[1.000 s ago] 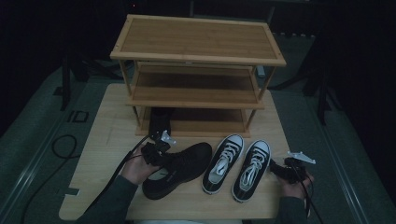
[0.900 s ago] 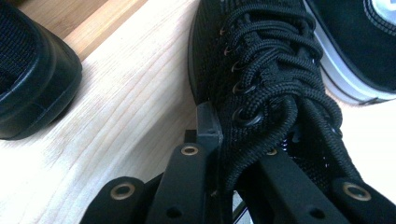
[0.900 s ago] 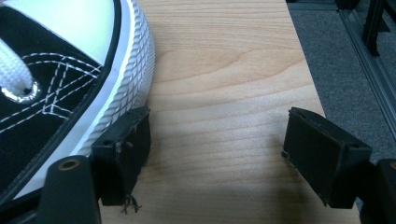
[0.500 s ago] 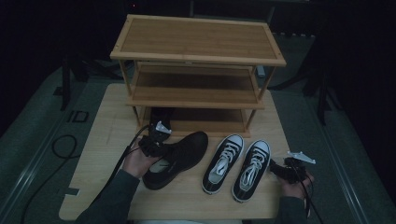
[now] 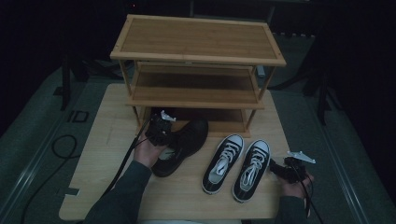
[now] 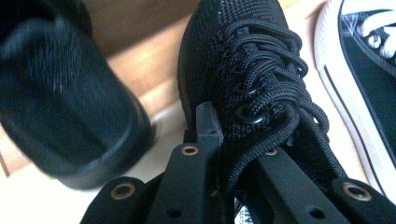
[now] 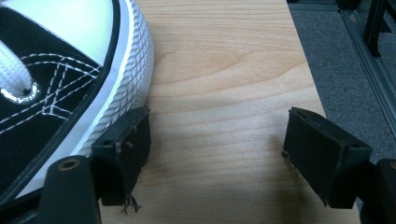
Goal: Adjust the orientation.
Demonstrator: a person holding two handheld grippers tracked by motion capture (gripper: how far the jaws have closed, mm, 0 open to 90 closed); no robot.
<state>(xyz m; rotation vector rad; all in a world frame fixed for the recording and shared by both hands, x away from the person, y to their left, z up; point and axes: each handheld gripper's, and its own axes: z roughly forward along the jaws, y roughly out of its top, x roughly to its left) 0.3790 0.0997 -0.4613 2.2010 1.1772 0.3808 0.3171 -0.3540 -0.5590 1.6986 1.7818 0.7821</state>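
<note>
The left tool point(image 5: 161, 132) is closed on the black shoe point(image 5: 183, 144). In the left gripper view its 2 jaws pinch the side of the shoe, right by the black laces point(image 6: 266, 88). The shoe is tipped, with its toe pointing at the bottom shelf of the wooden rack point(image 5: 196, 60). Its heel is near the front of the worktop point(image 5: 102, 154). The person's left hand point(image 5: 148, 151) holds the tool from behind.

Another black shoe point(image 6: 60, 102) is just beside it, on the bottom shelf. It looks blurry in the left gripper view.

The right tool point(image 5: 286, 169) is wide open and holds nothing. It sits low over the worktop, near the right edge. In the right gripper view 1 jaw is right up against the white rubber side of a sneaker point(image 7: 70, 79), and the other jaw is well apart from it, over bare wood.

2 black and white sneakers point(image 5: 238, 161) stand side by side on the worktop, between the 2 tools. Their toes point at the rack. The rack has 3 shelves and stands at the back of the worktop.
</note>
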